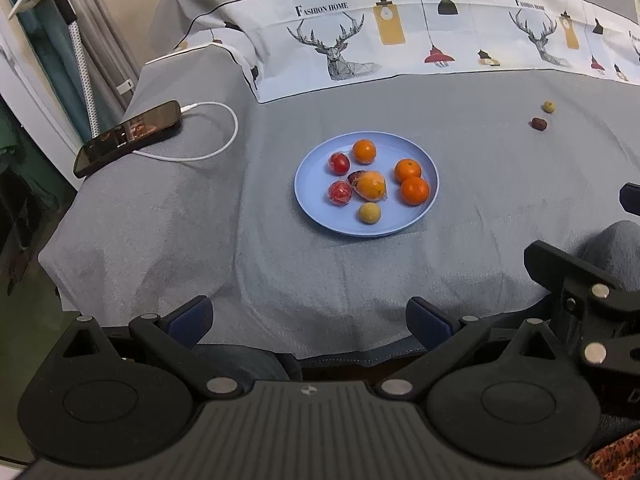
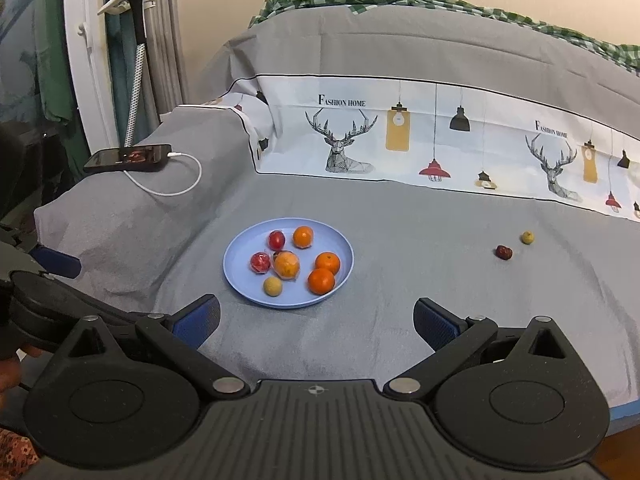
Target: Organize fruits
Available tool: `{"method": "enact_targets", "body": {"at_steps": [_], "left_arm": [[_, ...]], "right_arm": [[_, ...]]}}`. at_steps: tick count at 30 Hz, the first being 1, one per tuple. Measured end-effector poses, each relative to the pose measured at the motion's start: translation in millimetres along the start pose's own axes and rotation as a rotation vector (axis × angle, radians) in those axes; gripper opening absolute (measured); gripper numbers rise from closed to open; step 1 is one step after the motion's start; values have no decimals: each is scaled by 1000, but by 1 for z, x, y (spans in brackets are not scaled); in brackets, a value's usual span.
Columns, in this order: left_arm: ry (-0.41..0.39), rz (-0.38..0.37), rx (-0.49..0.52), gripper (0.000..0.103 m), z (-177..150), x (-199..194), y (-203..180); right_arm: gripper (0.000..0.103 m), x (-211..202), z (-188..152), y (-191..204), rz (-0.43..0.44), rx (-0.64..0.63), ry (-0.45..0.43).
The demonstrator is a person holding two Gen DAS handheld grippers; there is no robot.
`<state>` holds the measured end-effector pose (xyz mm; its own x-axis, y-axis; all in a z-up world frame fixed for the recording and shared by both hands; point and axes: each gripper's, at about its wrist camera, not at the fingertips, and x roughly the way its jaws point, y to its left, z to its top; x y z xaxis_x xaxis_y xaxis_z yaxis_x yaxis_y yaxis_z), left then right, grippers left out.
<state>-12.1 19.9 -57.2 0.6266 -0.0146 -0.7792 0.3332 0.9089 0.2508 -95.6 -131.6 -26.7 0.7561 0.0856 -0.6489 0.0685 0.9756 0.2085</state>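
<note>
Nearest to us, our left tongs (image 1: 308, 322) hang spread and empty above the near edge of the grey cloth-covered bed (image 1: 200, 240), and our right tongs (image 2: 316, 322) are likewise spread wide, pinching nothing. Beyond them, the round light-blue plastic plate (image 2: 240, 276) lies flat on the cloth, holding three bright oranges (image 2: 321, 281), two red fruits in clear wrap (image 2: 260, 262), a wrapped pale orange fruit (image 2: 286, 265) in the middle and a small yellowish round fruit (image 2: 273, 286) at its near rim. Further right, well apart from the plate, a small dark red fruit (image 2: 504, 252) and a small yellow-green fruit (image 2: 527, 237) sit near each other on the bare cloth. At the far left, a black smartphone (image 2: 128, 158) rests with a white charging cable (image 2: 176, 188) plugged in.
</note>
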Motion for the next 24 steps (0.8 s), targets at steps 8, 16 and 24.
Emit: {"method": "enact_targets", "body": {"at_steps": [8, 16, 24], "left_arm": [[44, -48, 75, 103, 14, 14, -21], [35, -217, 88, 103, 80, 41, -85], [-88, -342, 235, 103, 159, 96, -212]], "right_arm": [[102, 10, 3, -28, -12, 95, 1], [102, 14, 15, -126, -228, 223, -87], [102, 65, 4, -251, -423, 313, -29]]}}
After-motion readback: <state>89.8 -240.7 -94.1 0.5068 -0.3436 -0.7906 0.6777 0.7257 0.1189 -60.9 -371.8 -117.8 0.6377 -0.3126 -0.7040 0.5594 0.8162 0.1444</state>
